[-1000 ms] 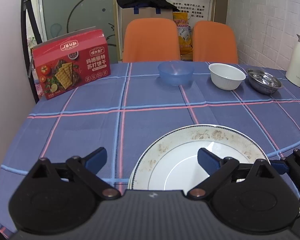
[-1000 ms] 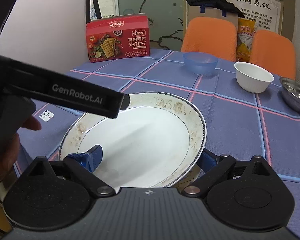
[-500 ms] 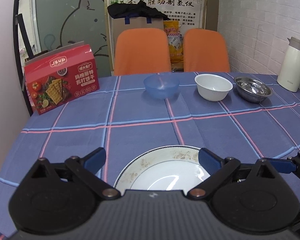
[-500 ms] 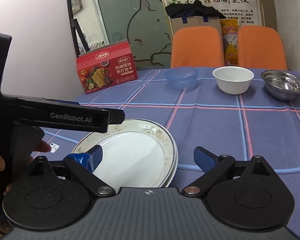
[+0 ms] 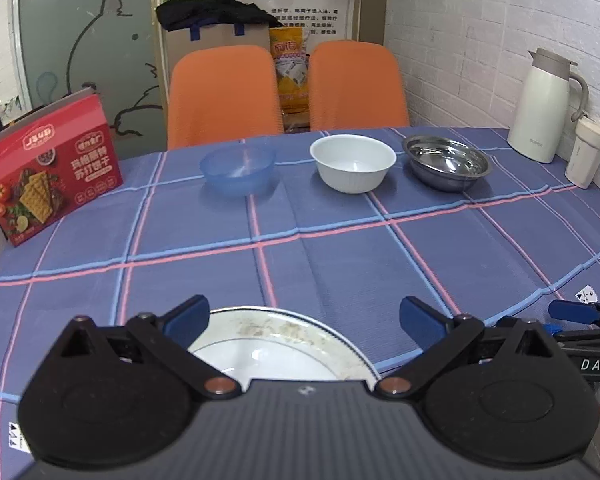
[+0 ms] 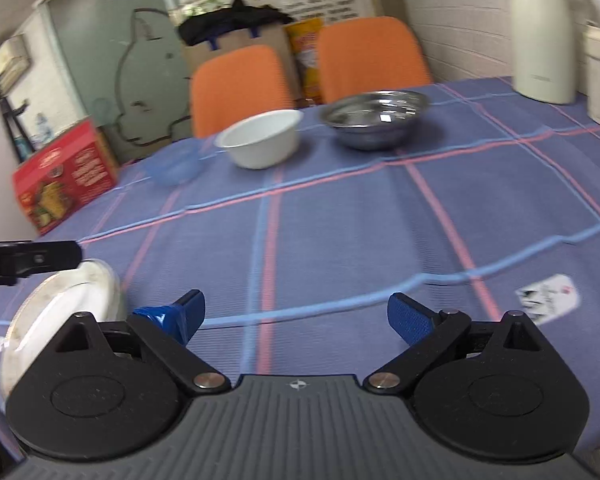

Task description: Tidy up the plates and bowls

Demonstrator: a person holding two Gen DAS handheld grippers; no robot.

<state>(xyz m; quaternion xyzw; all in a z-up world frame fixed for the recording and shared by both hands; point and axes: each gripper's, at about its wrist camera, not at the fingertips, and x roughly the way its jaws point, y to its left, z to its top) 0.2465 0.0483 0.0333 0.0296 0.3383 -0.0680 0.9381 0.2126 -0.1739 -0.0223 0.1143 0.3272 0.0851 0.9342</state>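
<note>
Left wrist view: table (image 5: 340,264) under blue plaid cloth. Cracker box (image 5: 50,168) far left of white bowl (image 5: 353,163). Thermos (image 5: 544,106) far right of it. Plate (image 5: 276,350) at near table edge, well in front of white bowl. Steel bowl (image 5: 446,162) just right, blue bowl (image 5: 238,170) left. Left gripper (image 5: 304,316) spread wide over plate, empty. Right gripper (image 6: 296,312) spread wide, empty, right of plate.

Both wrist views look low across the bench (image 5: 340,264) toward the orange chairs (image 5: 224,92); the right view sits further right, angled leftward. Both show the white bowl (image 5: 352,164) and plate (image 6: 60,304).
</note>
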